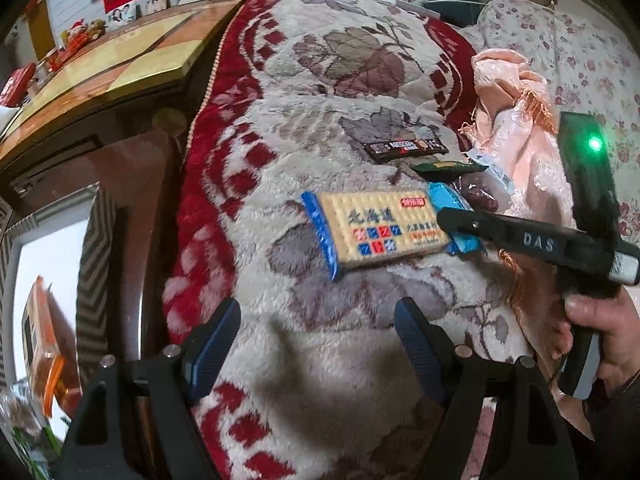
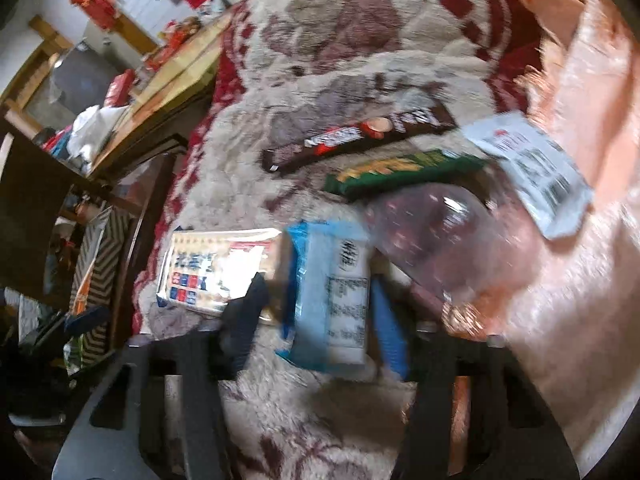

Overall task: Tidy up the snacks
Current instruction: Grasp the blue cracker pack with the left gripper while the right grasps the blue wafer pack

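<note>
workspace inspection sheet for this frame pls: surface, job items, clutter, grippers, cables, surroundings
Surface: plush floral blanket, cream with a red border.
Job's things: cracker pack lying flat; light blue packet; dark chocolate bar; green bar; clear bag of dark red snacks.
Clutter: pink cloth bunched beside the snacks.
Grippers: left gripper open, empty, over bare blanket; right gripper has the light blue packet between its fingers, contact blurred.
Cables: nothing seen.
Surroundings: wooden table beside the blanket; floral bedding behind; orange box on the floor.
</note>
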Motion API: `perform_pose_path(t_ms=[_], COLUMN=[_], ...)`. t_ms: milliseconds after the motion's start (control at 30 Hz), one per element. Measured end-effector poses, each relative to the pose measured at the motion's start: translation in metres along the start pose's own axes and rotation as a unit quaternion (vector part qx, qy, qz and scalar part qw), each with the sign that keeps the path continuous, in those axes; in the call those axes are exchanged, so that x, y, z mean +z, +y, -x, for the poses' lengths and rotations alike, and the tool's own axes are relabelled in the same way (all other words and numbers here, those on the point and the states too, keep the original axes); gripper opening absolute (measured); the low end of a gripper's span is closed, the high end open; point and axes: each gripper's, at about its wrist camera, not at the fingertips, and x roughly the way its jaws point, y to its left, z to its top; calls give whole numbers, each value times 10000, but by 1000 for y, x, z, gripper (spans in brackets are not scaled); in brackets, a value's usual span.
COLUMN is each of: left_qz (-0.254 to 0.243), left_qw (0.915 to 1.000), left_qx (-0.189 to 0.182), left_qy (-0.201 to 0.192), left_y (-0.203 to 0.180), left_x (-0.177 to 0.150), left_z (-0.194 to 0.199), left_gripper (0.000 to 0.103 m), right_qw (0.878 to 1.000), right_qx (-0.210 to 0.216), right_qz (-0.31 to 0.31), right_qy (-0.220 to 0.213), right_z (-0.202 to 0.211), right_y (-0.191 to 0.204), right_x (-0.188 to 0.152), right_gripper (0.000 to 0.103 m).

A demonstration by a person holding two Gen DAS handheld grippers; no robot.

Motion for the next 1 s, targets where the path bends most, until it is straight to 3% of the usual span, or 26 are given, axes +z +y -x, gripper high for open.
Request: perform_pose_path(t_ms=[33,200,433,533,667,767,833,900,1000], left_qz=[-22,-336,-1380,-1992,-2903,-3394,-3590,-3562,-3104], left_qw=[10000,9993,9896,9775,9545,9375,9290,9293,9435], left_qx=[-18,-111,-411,-618,-477,-436,-376,-423,-561], left_qy=[0,-83,54,320,489,640,815,877,1015], left_y=[-1,-10,-35,-49,-67,-76,-82,-83,-78], left_x=[3,17,43,49,49,52,55,60,64], left_z=[-1,-7,-32,-48,-63,-73,-84,-92,-99], left_gripper=[81,81,81,81,82,93,93,93,90], right_qw=[9999,9991,9993,9997,10000,10000,9999,9999,9999], right_qx=[-75,-220,-220,-154,-37,4,72,96,95], right_qz=[144,361,297,163,48,4,-66,-84,-47], right_qy=[-26,104,-55,-51,-39,-25,-28,-39,-53], right_z=[3,12,45,45,44,42,40,39,39], right_y=[4,-5,-13,-20,-26,-28,-31,-31,-30], right_x=[0,-12,-36,-38,-38,-38,-37,-36,-36], right_gripper=[27,27,27,27,27,27,27,27,27])
